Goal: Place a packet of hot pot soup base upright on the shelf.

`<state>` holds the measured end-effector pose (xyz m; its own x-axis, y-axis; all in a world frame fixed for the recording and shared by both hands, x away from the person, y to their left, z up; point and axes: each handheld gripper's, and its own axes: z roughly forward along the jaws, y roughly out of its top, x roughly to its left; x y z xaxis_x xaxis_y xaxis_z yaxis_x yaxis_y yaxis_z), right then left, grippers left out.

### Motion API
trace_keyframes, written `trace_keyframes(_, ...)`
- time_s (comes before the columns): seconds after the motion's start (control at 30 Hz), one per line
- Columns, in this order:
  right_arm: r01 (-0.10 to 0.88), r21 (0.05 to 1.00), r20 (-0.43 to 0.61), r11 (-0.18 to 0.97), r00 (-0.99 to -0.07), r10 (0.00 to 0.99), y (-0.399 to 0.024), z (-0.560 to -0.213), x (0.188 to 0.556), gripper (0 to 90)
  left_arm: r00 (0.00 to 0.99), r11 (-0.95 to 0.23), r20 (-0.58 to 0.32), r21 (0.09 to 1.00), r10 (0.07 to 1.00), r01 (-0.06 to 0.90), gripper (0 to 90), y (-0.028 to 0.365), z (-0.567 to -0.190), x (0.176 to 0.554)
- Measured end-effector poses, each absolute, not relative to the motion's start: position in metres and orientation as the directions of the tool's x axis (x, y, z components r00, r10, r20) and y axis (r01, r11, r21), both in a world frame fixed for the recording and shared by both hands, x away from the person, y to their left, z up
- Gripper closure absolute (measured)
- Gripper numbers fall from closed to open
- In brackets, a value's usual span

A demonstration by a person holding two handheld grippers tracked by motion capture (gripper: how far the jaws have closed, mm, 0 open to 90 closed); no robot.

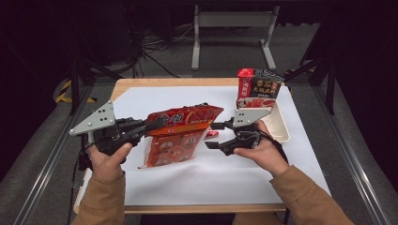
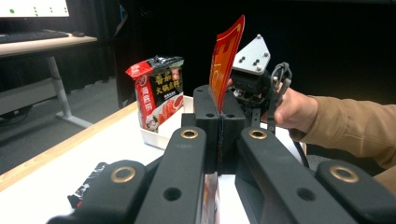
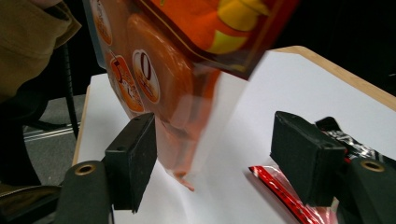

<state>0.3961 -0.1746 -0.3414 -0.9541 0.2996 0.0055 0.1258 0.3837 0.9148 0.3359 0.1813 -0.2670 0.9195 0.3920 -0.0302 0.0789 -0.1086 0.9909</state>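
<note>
Since the left gripper [image 1: 157,124] alone pinches the red pouch [image 1: 180,123] above the table while the right gripper [image 1: 213,136] stands spread beside it, contents could spill if it tilts.

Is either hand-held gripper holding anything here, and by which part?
The left hand-held gripper is shut on the red snack bag, pinching its top edge at the left end. The right hand-held gripper is open beside the bag and grips nothing.
</note>
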Motion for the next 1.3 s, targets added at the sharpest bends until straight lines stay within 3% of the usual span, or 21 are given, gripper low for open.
trace_keyframes(0.5,0.062,0.930,-0.001,0.362,-0.985,0.171,-0.149,-0.355,0.397,33.3,0.925,-0.103,-0.020,0.993,0.379,0.064,90.0,0.171,-0.269,0.336)
trace_keyframes(0.87,0.005,0.912,-0.057,0.410,-0.989,0.138,-0.135,-0.361,0.395,33.4,0.928,-0.096,-0.019,0.994,0.372,0.059,90.0,0.171,-0.269,0.334)
trace_keyframes(1.13,0.004,0.915,-0.032,0.404,-0.996,0.081,-0.134,-0.362,0.392,45.0,0.917,-0.079,-0.032,0.995,0.398,0.069,90.0,0.174,-0.271,0.337)
trace_keyframes(1.3,-0.001,0.915,-0.031,0.404,-0.997,0.066,-0.130,-0.363,0.389,44.5,0.919,-0.079,-0.036,0.994,0.392,0.073,90.0,0.171,-0.273,0.338)
